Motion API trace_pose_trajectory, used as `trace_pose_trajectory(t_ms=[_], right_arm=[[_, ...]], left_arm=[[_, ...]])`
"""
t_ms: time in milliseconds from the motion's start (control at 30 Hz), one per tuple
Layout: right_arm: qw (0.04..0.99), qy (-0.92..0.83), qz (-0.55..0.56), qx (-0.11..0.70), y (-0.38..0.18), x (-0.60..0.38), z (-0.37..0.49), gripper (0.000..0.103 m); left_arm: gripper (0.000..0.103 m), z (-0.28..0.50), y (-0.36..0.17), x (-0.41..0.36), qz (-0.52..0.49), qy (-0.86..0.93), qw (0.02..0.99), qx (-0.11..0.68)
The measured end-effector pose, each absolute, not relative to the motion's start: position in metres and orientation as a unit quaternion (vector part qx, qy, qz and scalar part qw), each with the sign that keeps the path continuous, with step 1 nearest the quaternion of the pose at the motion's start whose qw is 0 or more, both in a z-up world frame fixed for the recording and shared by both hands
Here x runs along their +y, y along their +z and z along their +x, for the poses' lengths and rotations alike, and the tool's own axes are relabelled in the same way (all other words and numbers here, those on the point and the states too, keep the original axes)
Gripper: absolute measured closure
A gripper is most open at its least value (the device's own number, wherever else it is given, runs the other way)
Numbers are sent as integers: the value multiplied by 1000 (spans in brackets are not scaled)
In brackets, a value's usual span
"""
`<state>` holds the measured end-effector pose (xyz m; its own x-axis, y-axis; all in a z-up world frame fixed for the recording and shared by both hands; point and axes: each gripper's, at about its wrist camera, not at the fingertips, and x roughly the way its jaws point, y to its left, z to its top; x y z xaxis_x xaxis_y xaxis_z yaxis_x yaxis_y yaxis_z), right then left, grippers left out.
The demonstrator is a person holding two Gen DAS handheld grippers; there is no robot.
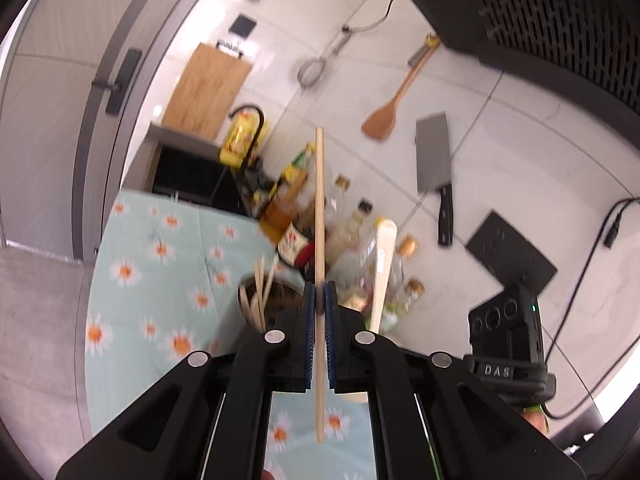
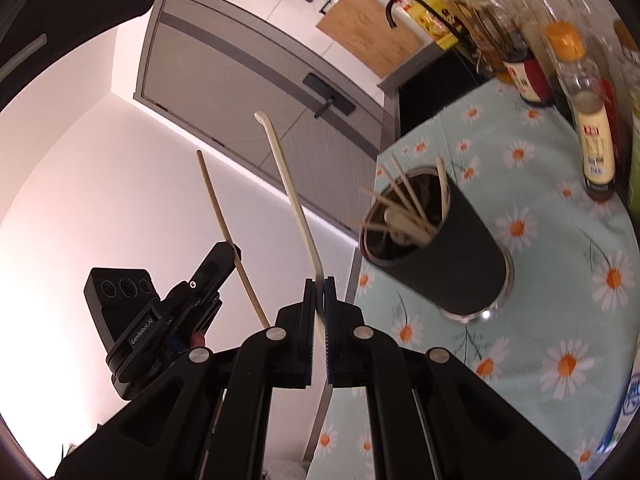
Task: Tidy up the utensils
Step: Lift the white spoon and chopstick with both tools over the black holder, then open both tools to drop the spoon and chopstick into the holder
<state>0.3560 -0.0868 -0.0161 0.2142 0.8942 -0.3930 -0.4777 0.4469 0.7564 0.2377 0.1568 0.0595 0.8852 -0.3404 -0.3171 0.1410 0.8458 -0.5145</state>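
Observation:
My left gripper (image 1: 319, 290) is shut on a wooden chopstick (image 1: 319, 200) that stands upright between its blue pads, above the floral tablecloth. My right gripper (image 2: 319, 284) is shut on a long cream-white spoon (image 2: 286, 184), held upright; the spoon also shows in the left wrist view (image 1: 382, 264). A dark utensil cup (image 2: 444, 256) holding several chopsticks and a white spoon stands on the cloth to the right of my right gripper; in the left wrist view the cup (image 1: 260, 304) is just left of the left gripper. The left gripper (image 2: 216, 264) with its chopstick (image 2: 224, 228) shows left of the right one.
Several sauce and oil bottles (image 1: 320, 220) stand behind the cup by the tiled wall. A cleaver (image 1: 434, 160), wooden spatula (image 1: 386, 108) and strainer (image 1: 316, 68) hang on the wall. A cutting board (image 2: 368, 28) leans near a sink tap (image 2: 416, 4). The floral tablecloth (image 2: 560, 300) covers the counter.

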Motion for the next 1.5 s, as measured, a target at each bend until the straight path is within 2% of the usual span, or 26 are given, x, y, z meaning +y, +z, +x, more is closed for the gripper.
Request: trace_pose_trajectory(t_ms=[333, 667, 1033, 1500], right_arm=[[764, 454, 260, 378, 9, -75, 399, 98], [783, 450, 253, 347, 17, -61, 413, 98], [797, 430, 252, 341, -4, -57, 422, 98], [789, 408, 253, 383, -46, -57, 431, 98]], left_arm=[[99, 282, 70, 173, -265, -121, 942, 163], [99, 294, 88, 175, -256, -117, 955, 95], [99, 325, 48, 167, -255, -100, 955, 117], [99, 341, 1, 143, -232, -90, 954, 167]])
